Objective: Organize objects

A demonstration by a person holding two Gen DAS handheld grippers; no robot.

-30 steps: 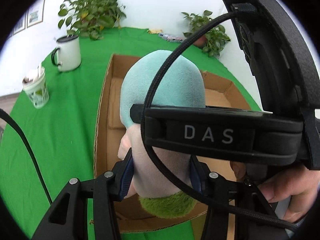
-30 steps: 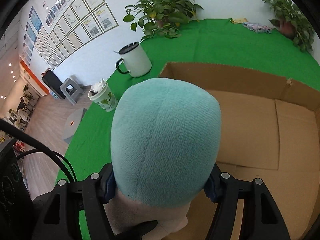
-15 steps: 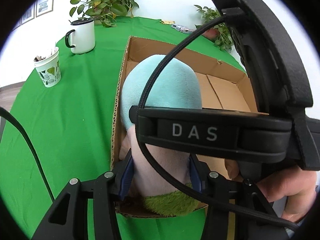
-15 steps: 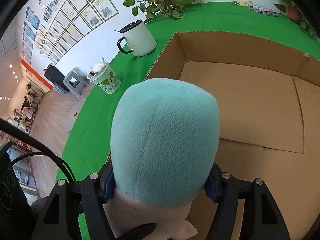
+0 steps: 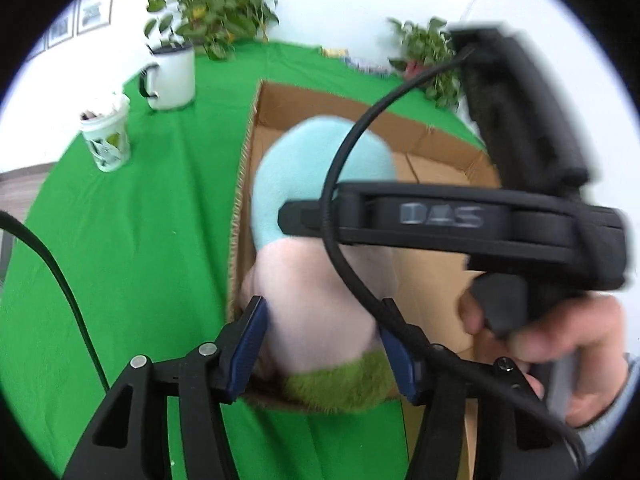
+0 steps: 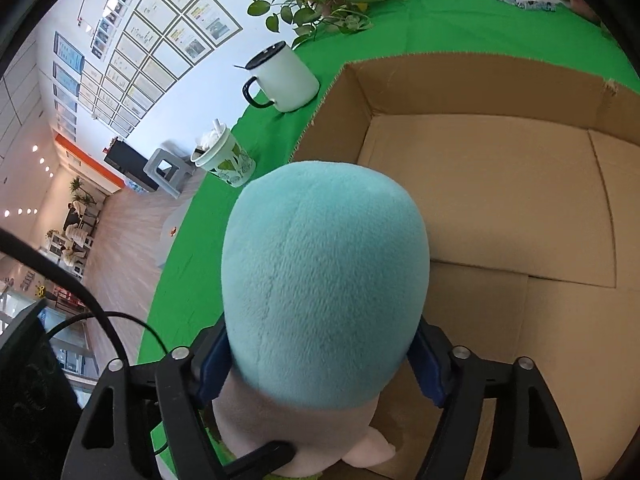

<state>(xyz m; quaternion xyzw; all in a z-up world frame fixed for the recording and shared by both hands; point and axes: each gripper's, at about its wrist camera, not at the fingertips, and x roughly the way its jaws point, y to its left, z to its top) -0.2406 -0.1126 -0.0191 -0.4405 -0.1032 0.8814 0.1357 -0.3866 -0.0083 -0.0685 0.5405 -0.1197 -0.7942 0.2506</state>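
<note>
So where I'm at with the tidy-up: the green worktop (image 5: 120, 240) takes up most of what I can see, and the big cardboard box (image 6: 500, 208) sitting open on it is clearly where stuff is meant to go. Apart from the toy I'm lowering in, the part of the box floor I can see is bare, so I'd say I'm early on. The plush toy (image 6: 324, 280), teal on top, pale pink lower down with a green fuzzy band at the bottom, is over the near-left corner of the box, mostly inside the walls, though its green end hangs about at the near rim in the left view. Both claws are around it: the left claw (image 5: 324, 344) has its blue pads either side of the pink part, the right claw (image 6: 320, 364) sits around the teal part. Both are spreading right now, and I see a sliver of gap at the left one's pads, so this looks like the let-go. Still out on the worktop: a white enamel mug (image 6: 282, 78), a patterned paper cup (image 6: 224, 160) just beside it, and some small bits at the far edge I can't make out. Whether those go in the box too, I can't tell.
</note>
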